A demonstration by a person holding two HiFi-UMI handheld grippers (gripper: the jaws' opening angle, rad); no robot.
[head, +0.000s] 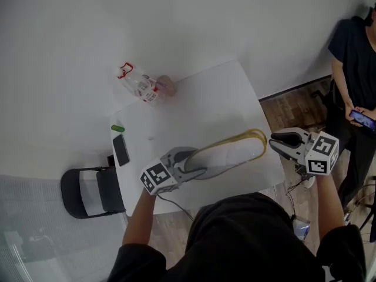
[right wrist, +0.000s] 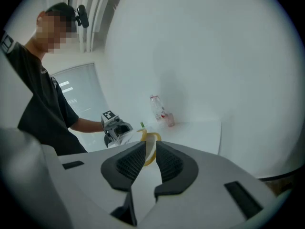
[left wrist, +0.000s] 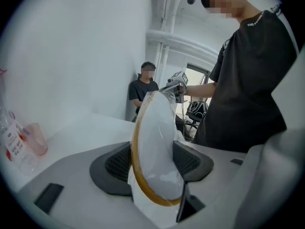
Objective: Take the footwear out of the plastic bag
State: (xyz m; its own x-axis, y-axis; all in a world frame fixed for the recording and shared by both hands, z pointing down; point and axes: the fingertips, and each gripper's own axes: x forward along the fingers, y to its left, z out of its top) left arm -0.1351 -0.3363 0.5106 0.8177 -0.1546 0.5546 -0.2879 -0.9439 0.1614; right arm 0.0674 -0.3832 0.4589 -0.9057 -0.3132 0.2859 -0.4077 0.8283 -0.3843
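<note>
The shoe (head: pixel 230 153), inside its clear bag (left wrist: pixel 143 202), is held above the table (head: pixel 205 98) by its near edge, gripped at both ends. The left gripper (head: pixel 194 164) clamps one bagged end, and the right gripper (head: pixel 281 143) pinches the plastic at the other. A bottle (head: pixel 141 86) and cup (head: pixel 167 86) stand at the far left corner.

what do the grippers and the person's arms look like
The left gripper and right gripper both have light grey bodies with dark textured pads. Each carries a white cube printed with black square markers. A thin dark cable trails from the left one. The person wears a black short-sleeved top.
</note>
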